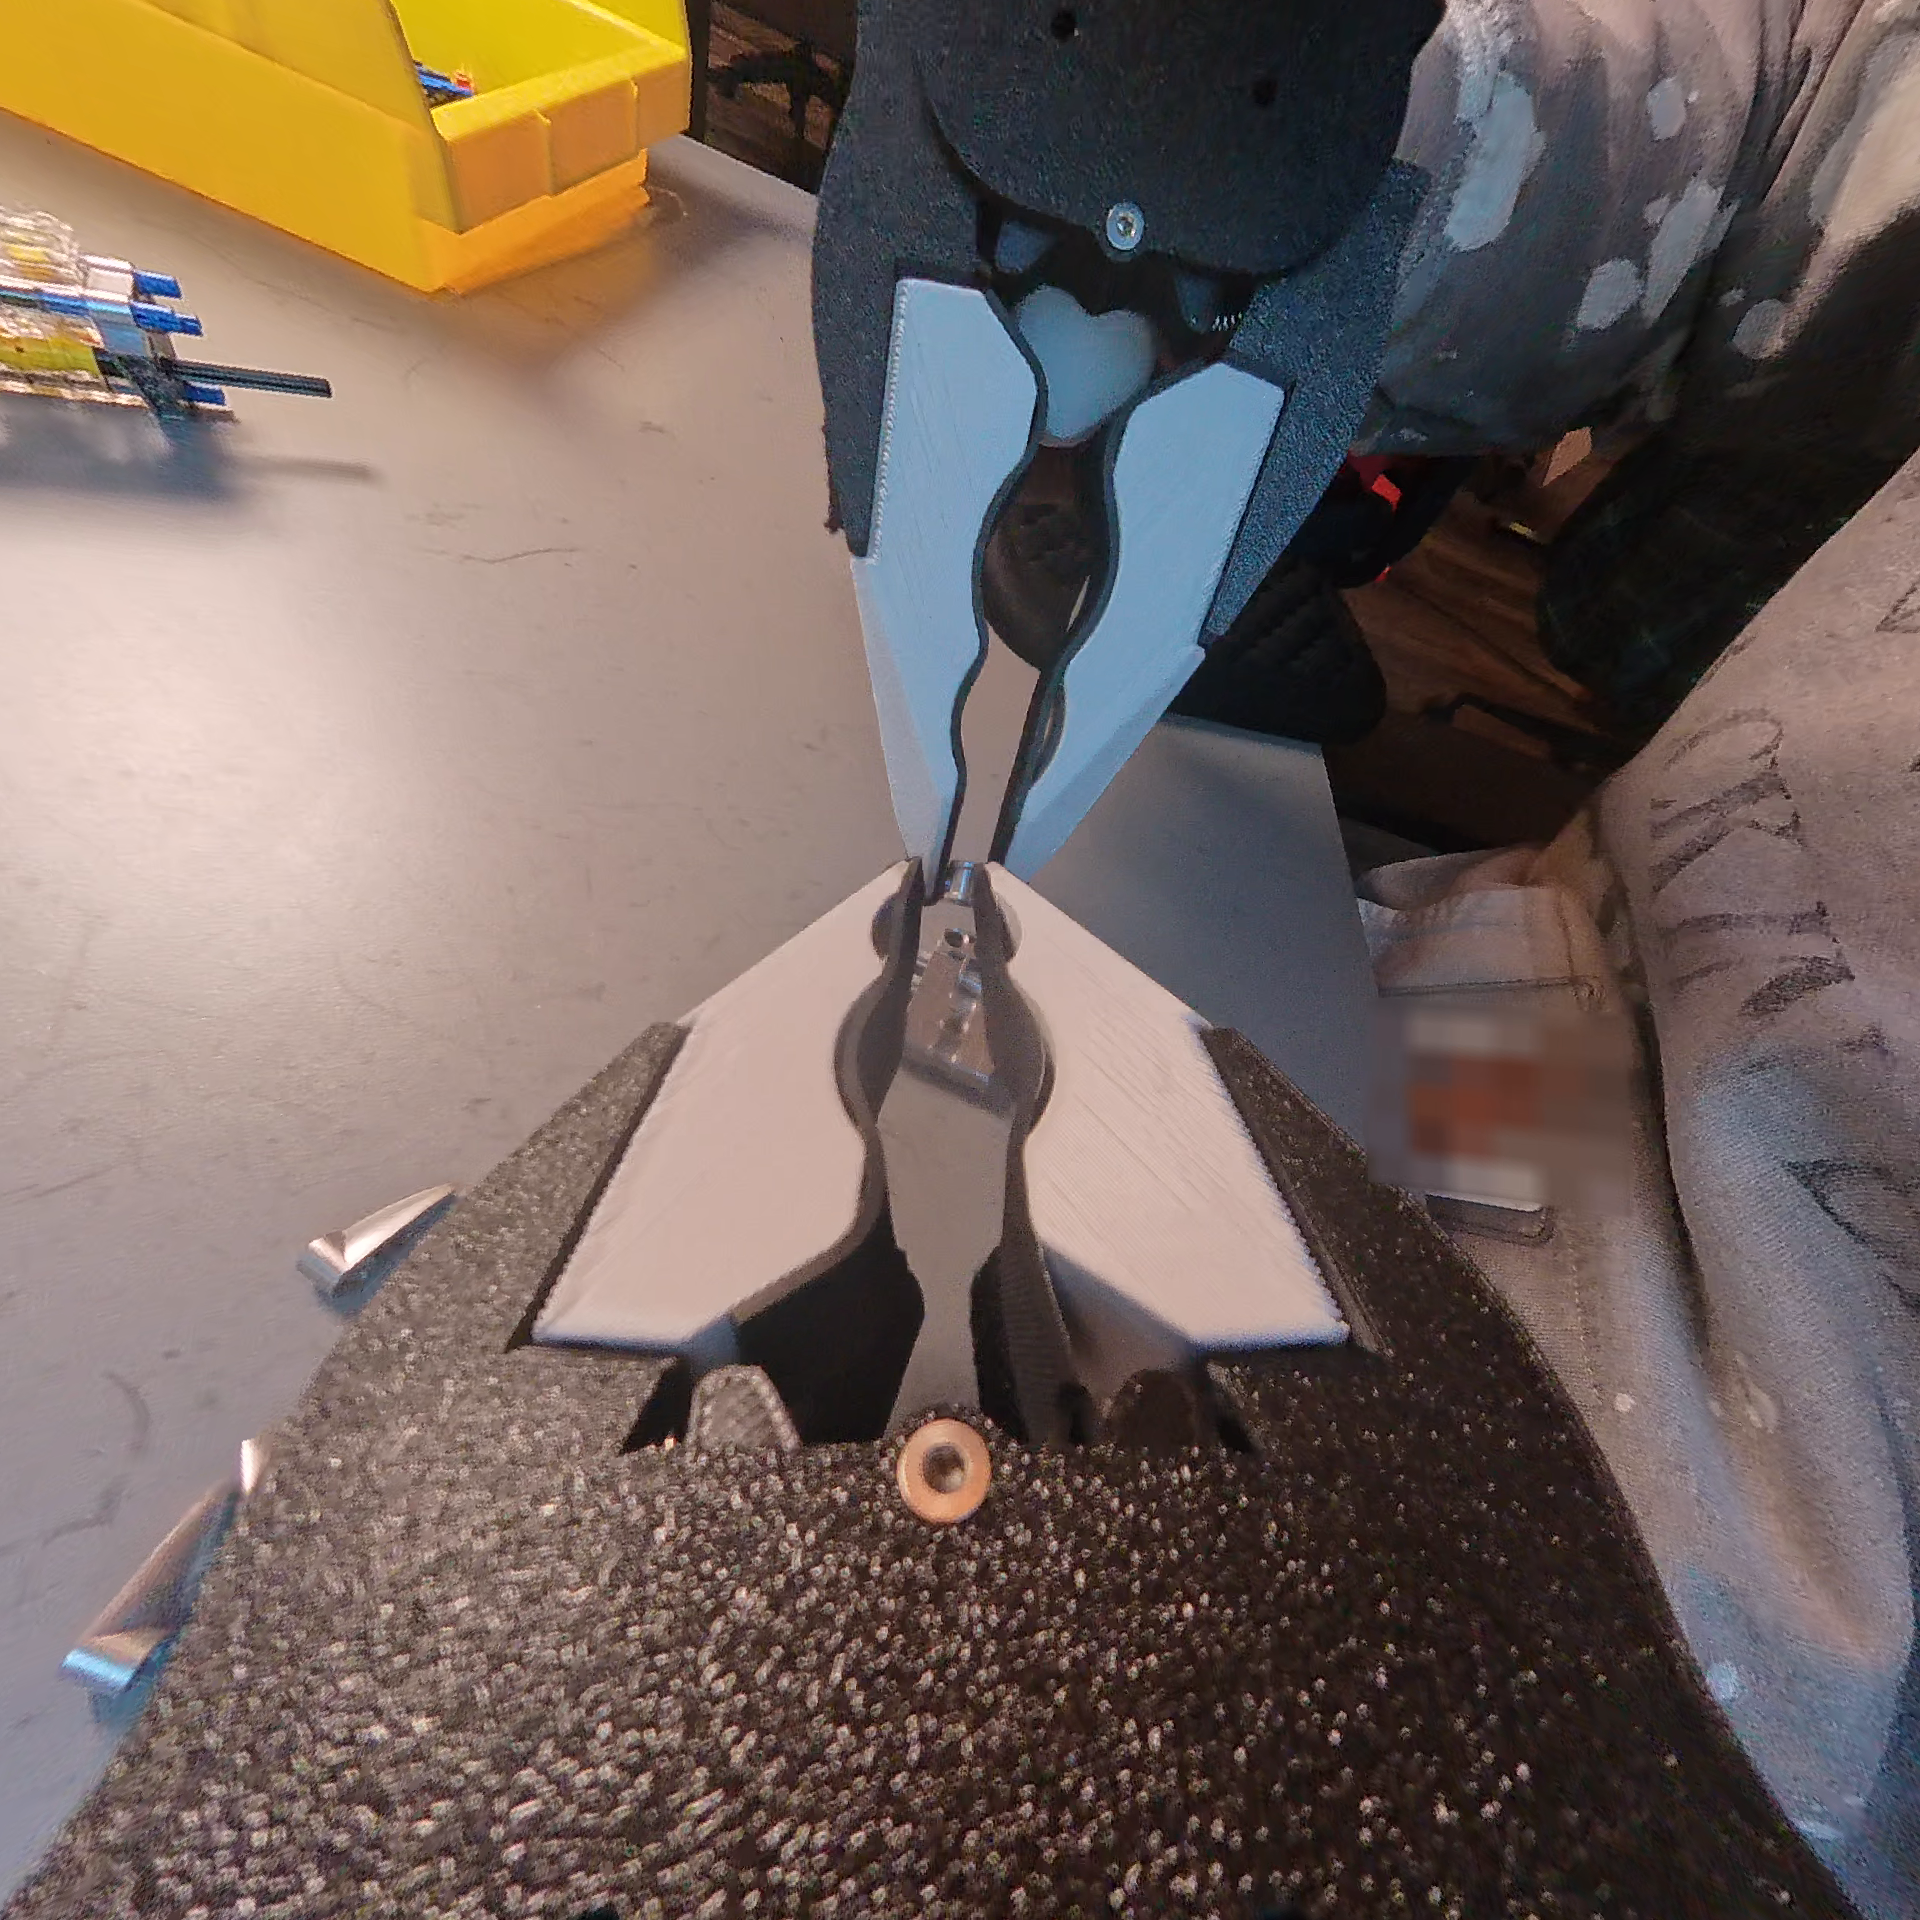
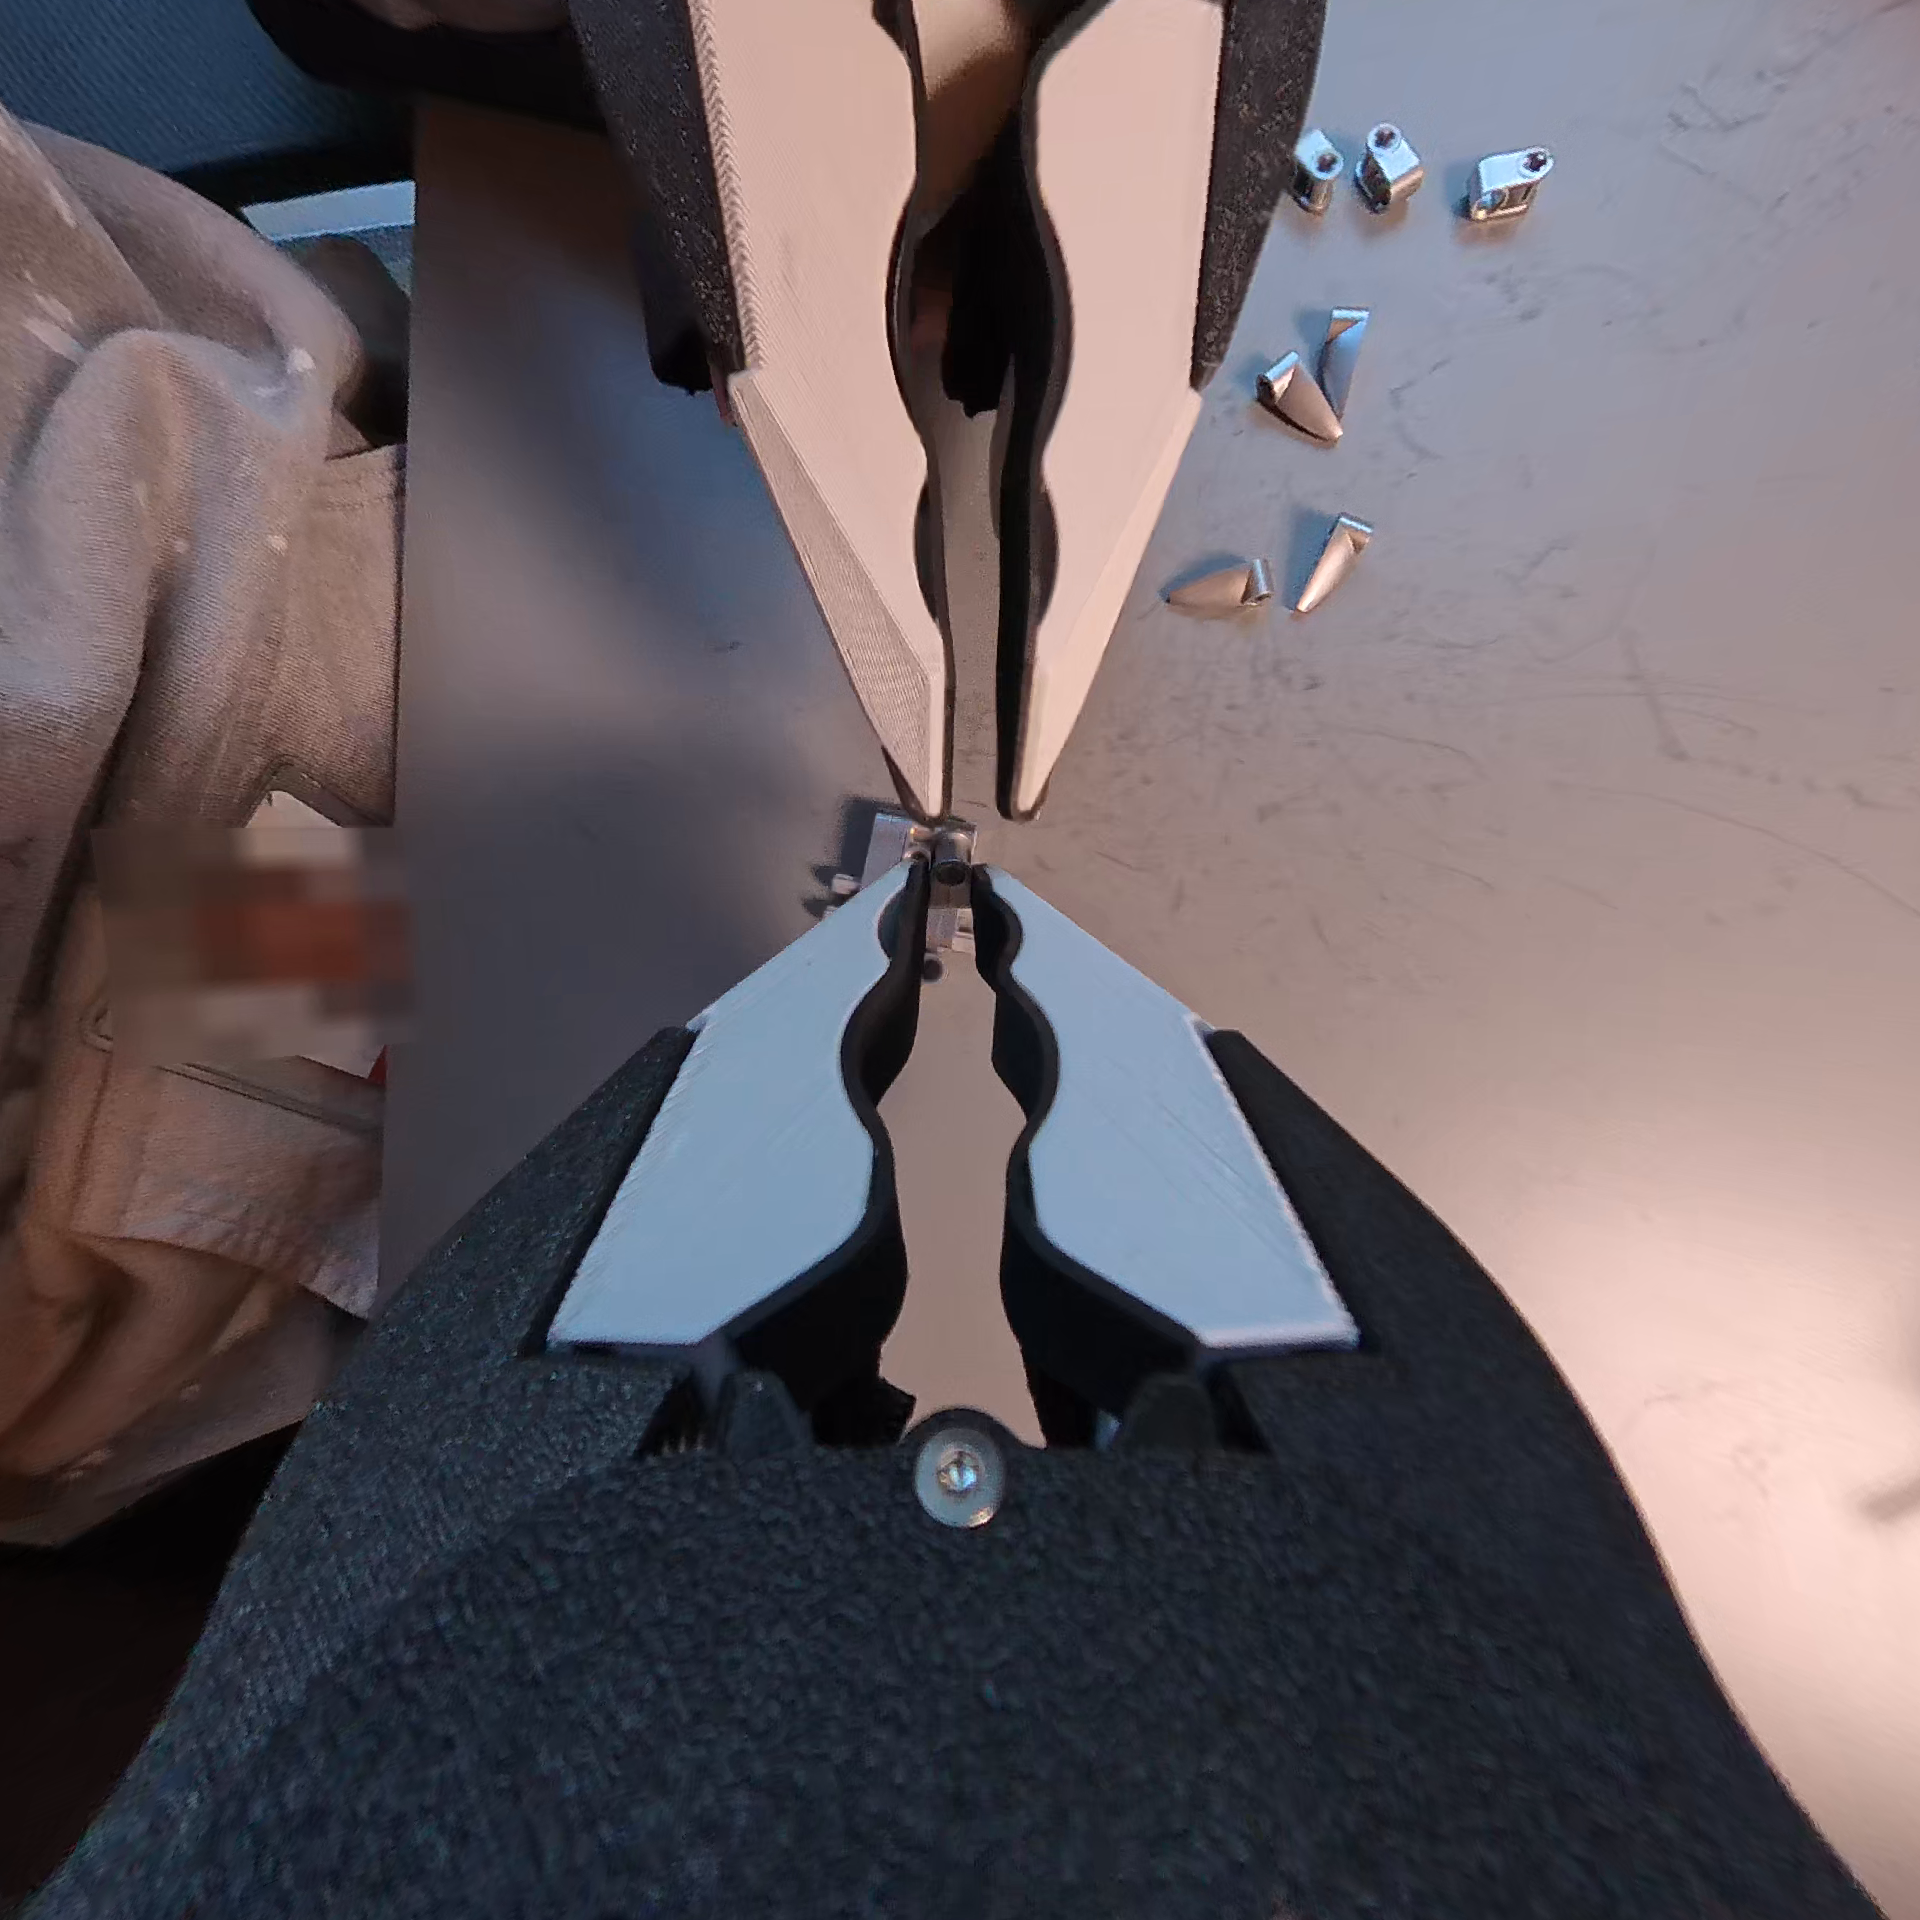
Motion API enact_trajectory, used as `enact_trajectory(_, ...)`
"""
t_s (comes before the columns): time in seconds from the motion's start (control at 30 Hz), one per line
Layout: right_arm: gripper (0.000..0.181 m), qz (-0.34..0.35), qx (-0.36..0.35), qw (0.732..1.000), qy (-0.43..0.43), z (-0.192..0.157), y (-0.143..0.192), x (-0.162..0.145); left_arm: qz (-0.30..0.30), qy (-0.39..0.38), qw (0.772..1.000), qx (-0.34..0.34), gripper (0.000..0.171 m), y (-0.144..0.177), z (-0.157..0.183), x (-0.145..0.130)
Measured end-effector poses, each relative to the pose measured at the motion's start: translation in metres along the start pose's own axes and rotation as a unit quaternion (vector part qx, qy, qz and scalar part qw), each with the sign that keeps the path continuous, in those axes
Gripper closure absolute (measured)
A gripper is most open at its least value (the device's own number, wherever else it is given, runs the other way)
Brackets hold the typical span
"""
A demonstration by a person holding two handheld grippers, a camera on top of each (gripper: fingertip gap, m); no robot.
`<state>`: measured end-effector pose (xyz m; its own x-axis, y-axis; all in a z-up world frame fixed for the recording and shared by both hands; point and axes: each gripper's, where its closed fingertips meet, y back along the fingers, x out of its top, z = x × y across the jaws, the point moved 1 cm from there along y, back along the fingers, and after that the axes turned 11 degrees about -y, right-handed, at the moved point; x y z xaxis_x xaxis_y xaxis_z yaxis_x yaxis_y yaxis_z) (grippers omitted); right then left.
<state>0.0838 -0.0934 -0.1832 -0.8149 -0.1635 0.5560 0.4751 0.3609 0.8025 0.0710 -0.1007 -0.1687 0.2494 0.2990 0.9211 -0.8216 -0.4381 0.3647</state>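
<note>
Near the table (image 2: 1558,935) edge, left tool (image 1: 951,883) and right tool (image 2: 940,873) both grip one small metal assembly (image 2: 940,847), tip to tip.

A grey table (image 2: 1558,935) holds seven small shiny metal bits (image 2: 1311,384) at two o'clock — a yellow bin (image 1: 343,135) and a little brick model (image 1: 94,322) at ten o'clock.

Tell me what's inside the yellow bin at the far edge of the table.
Inside the yellow bin, only a few small blue and dark pieces show near its front lip. The bin's walls cover the rest of its contents.
</note>
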Motion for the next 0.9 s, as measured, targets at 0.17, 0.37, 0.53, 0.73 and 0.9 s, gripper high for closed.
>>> enact_trajectory(0.17, 0.174, -0.009, -0.035, 0.999, 0.024, 0.001, -0.002, 0.0, -0.024, -0.007, 1.0, 0.001, 0.17, -0.005, 0.003, -0.007)
enact_trajectory(0.37, 0.175, -0.012, -0.038, 0.999, 0.012, -0.002, -0.009, -0.01, -0.068, -0.042, 0.997, 0.006, 0.171, -0.01, 0.007, -0.02)
enact_trajectory(0.53, 0.174, -0.03, -0.054, 0.998, 0.016, -0.003, -0.019, -0.02, -0.117, -0.078, 0.99, 0.022, 0.17, -0.012, 0.005, -0.034)
enact_trajectory(0.73, 0.174, -0.035, -0.07, 0.997, 0.024, -0.003, -0.023, -0.022, -0.137, -0.112, 0.984, 0.03, 0.165, -0.016, 0.007, -0.04)
enact_trajectory(0.9, 0.17, -0.016, -0.059, 0.998, 0.013, -0.005, -0.022, -0.02, -0.149, -0.13, 0.979, 0.039, 0.168, -0.018, 0.007, -0.043)
